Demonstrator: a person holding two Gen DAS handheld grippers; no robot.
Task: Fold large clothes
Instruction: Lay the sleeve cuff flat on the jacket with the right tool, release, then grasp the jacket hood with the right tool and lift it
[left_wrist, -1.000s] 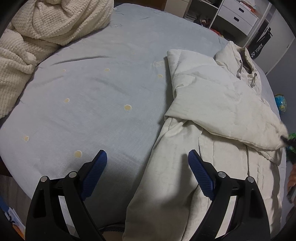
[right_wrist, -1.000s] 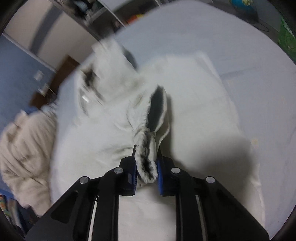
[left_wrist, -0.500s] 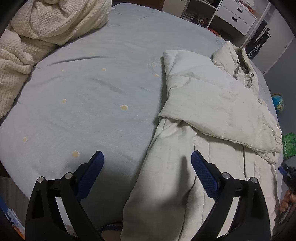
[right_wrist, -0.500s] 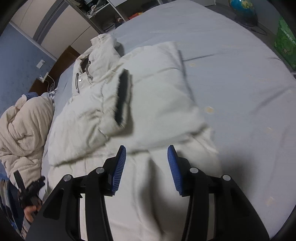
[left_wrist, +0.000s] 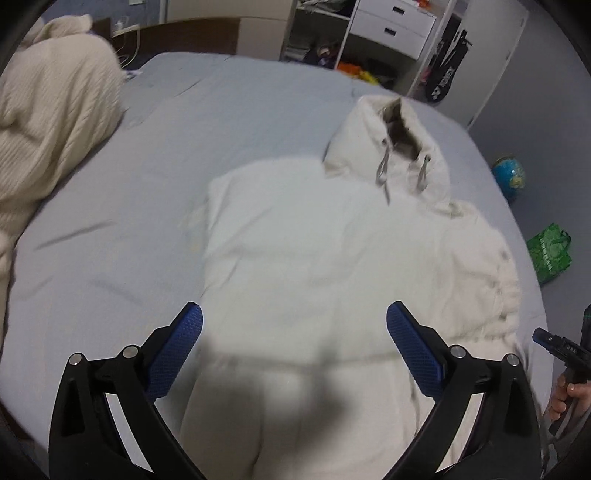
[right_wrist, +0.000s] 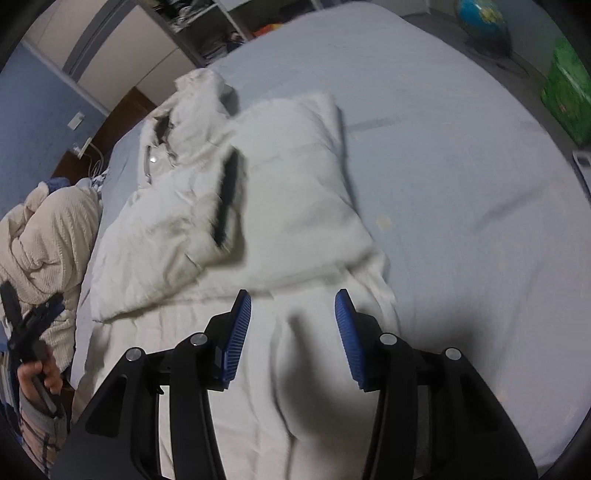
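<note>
A large cream hooded jacket (left_wrist: 332, 258) lies spread on the grey-blue bed (left_wrist: 147, 166), hood (left_wrist: 399, 147) at the far end, both sleeves folded across the chest. In the right wrist view the jacket (right_wrist: 288, 192) shows a folded sleeve with a dark cuff opening (right_wrist: 227, 199). My left gripper (left_wrist: 294, 325) is open and empty, hovering above the jacket's lower body. My right gripper (right_wrist: 293, 306) is open and empty above the jacket's lower part near its right edge. It also shows at the right edge of the left wrist view (left_wrist: 557, 347).
A cream knitted blanket (left_wrist: 48, 129) is heaped at the bed's left side. White shelves and drawers (left_wrist: 388, 29) stand behind the bed. A globe (left_wrist: 509, 177) and a green bag (left_wrist: 550, 251) sit on the floor to the right.
My right gripper has let go of the sleeve cuff, which now lies across the chest, and has drawn back open. My left gripper has swung right over the jacket's middle.
</note>
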